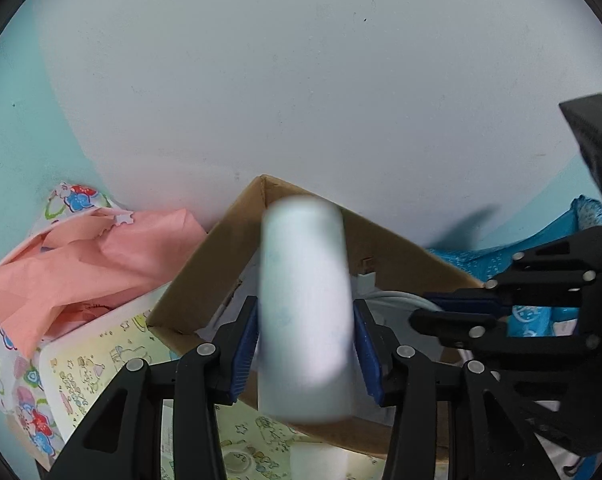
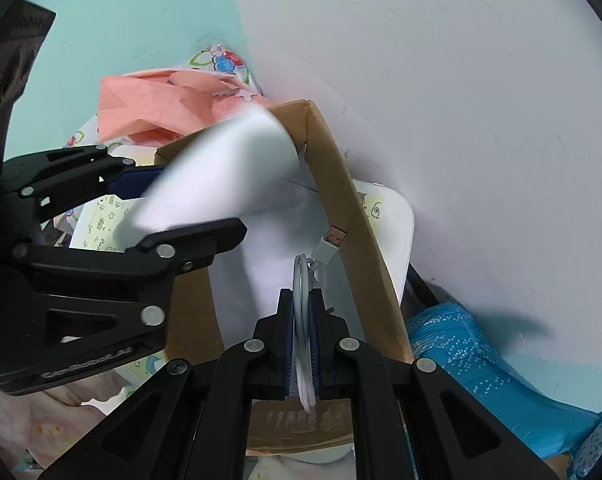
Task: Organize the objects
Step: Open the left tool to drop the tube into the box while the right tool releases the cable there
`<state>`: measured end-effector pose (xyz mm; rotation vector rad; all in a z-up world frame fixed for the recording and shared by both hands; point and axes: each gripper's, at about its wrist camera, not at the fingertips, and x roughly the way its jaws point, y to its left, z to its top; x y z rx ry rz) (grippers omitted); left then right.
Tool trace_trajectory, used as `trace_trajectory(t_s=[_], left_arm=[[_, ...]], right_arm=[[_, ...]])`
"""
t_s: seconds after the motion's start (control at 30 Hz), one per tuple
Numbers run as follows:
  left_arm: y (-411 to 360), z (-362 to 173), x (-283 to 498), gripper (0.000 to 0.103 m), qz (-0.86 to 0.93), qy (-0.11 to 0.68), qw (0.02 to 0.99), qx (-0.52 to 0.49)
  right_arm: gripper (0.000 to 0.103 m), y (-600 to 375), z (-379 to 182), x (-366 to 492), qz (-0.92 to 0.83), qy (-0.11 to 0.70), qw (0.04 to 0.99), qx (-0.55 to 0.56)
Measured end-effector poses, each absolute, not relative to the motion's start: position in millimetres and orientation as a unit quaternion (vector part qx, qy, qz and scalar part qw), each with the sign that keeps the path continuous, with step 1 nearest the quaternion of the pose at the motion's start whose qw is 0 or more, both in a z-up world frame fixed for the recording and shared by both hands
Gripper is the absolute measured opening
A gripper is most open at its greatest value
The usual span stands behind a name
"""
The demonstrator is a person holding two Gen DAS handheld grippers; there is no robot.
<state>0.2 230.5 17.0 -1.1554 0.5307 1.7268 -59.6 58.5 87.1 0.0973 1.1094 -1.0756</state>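
A blurred white cylinder (image 1: 305, 280) stands between the blue pads of my left gripper (image 1: 306, 302), over an open cardboard box (image 1: 205, 272). Thin gaps show on both sides of it, so the pads do not press on it. From the right wrist, the same cylinder (image 2: 221, 168) slants between the left gripper's (image 2: 199, 200) spread fingers, above the box (image 2: 353, 220). My right gripper (image 2: 302, 294) is shut on a coiled white USB cable (image 2: 303, 276), whose plug (image 2: 335, 238) sticks up inside the box. In the left wrist view the right gripper (image 1: 419, 308) reaches in from the right.
Crumpled pink paper (image 1: 101, 256) lies left of the box on a floral cloth. A white cartoon-printed tray (image 1: 93, 360) sits under the box. A blue dotted bag (image 2: 481, 360) lies to the right. A white wall (image 2: 461, 100) rises close behind the box.
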Motion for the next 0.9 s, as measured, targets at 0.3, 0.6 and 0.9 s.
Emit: trace_trajectory(t_s=[0.3, 0.6, 0.9], left_arm=[[216.8, 16.1, -7.7, 0.092, 0.724, 0.239, 0.432, -0.481], [206.2, 18.6, -4.7, 0.093, 0.738, 0.268, 0.384, -0.486], [194.1, 27.7, 0.4, 0.093, 0.746, 0.271, 0.38, -0.475]], right_arm=[[0.01, 44.5, 77.6, -49.9, -0.489, 0.514, 0.703, 0.042], [0.059, 39.9, 69.1, -50.8, -0.524, 0.535, 0.662, 0.018], [0.074, 57.9, 73.6, -44.5, -0.547, 0.536, 0.642, -0.006]])
